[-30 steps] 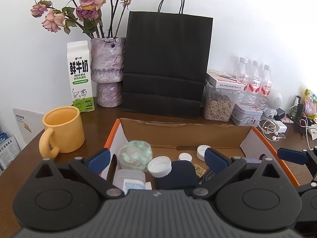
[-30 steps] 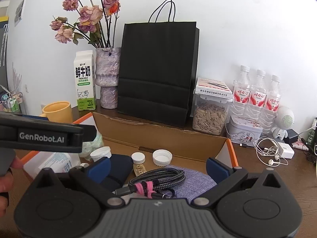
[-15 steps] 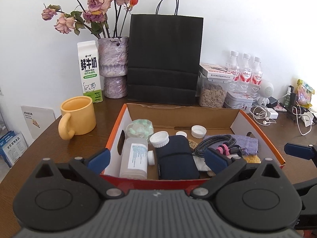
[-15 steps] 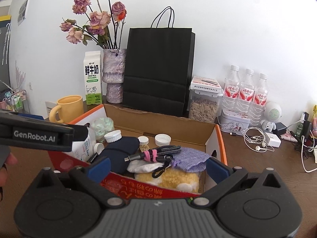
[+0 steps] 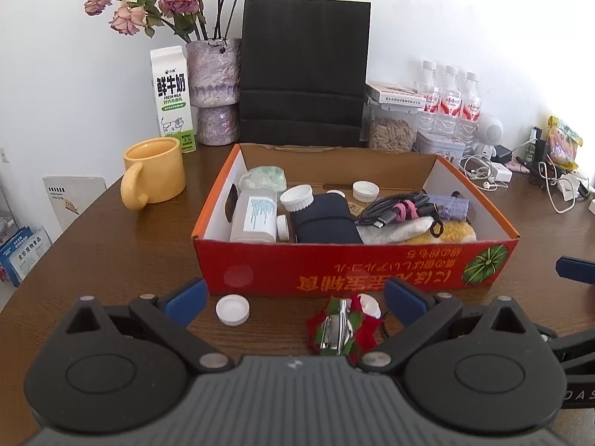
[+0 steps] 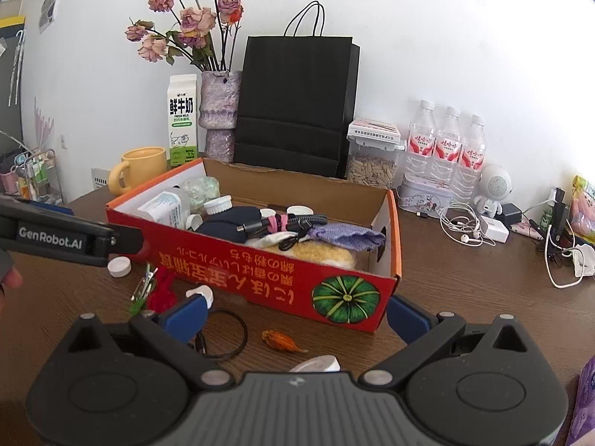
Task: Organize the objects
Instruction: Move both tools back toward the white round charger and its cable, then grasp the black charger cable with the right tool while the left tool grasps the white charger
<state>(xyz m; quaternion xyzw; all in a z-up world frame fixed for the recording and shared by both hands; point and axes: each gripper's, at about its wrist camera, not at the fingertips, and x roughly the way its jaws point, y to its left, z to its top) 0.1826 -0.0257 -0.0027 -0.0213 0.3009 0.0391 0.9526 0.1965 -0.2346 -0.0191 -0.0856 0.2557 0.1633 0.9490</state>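
cardboard box (image 5: 353, 264) mid-table, bottle cap (image 5: 232, 309) before its front edge

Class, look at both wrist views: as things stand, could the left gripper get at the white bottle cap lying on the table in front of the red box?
Probably yes. The white cap lies on bare table just ahead of the open left gripper, outside the red box. Nothing stands between them; the red-and-green hair clip lies apart, to one side.

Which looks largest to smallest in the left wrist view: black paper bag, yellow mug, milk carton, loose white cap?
1. black paper bag
2. yellow mug and milk carton: too alike, and the mug is nearer
3. white cap
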